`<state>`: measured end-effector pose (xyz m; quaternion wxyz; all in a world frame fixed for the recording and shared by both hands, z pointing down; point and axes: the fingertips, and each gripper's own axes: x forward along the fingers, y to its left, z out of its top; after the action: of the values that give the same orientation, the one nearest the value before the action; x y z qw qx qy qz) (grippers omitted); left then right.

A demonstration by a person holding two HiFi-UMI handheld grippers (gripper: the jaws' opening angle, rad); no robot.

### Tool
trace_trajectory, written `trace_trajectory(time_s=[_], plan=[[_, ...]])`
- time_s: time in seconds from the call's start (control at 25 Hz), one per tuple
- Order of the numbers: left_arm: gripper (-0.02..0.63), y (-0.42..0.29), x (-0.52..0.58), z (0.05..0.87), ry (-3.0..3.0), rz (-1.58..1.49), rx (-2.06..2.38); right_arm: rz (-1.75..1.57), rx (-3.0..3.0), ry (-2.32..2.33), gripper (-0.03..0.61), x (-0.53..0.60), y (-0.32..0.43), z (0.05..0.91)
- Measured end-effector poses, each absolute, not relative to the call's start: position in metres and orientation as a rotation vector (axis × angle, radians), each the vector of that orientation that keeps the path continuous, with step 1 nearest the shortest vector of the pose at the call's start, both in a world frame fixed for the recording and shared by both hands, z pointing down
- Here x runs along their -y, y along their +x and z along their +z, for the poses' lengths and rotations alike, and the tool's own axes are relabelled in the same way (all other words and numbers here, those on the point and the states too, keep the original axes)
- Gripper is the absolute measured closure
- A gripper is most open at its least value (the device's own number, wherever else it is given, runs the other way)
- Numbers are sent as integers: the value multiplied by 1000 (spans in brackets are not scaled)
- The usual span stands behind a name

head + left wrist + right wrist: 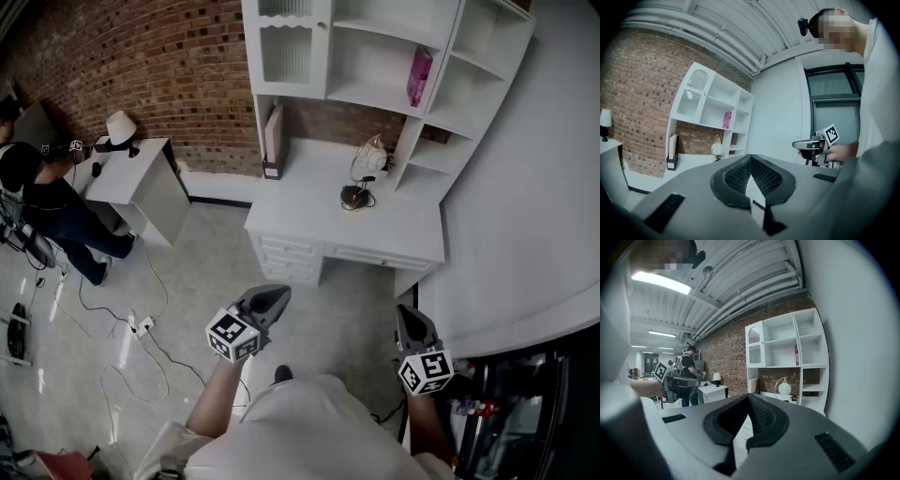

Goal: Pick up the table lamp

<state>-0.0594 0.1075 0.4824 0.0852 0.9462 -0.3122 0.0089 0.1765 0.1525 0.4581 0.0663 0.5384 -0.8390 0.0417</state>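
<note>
White worktop carries lamp, well ahead of left tool and right tool. Both pressed together, empty. Likely nothing done: approach, grasp, lift remain.

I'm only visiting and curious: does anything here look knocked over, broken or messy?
Nothing looks broken or spilled. The table lamp stands upright on the white desk. The only untidy spot is the floor on the left, where loose cables trail around a power strip.
</note>
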Motion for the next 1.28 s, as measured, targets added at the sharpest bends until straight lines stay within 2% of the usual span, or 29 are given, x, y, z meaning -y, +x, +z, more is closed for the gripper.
trace_trajectory(time_s=[1.08,1.28], plan=[[597,-58,-106,475,2819,16,897,199,2554,1654,566,-147,166,456],[580,-61,-106,479,2807,18,898,185,2550,1648,536,-147,159,456]])
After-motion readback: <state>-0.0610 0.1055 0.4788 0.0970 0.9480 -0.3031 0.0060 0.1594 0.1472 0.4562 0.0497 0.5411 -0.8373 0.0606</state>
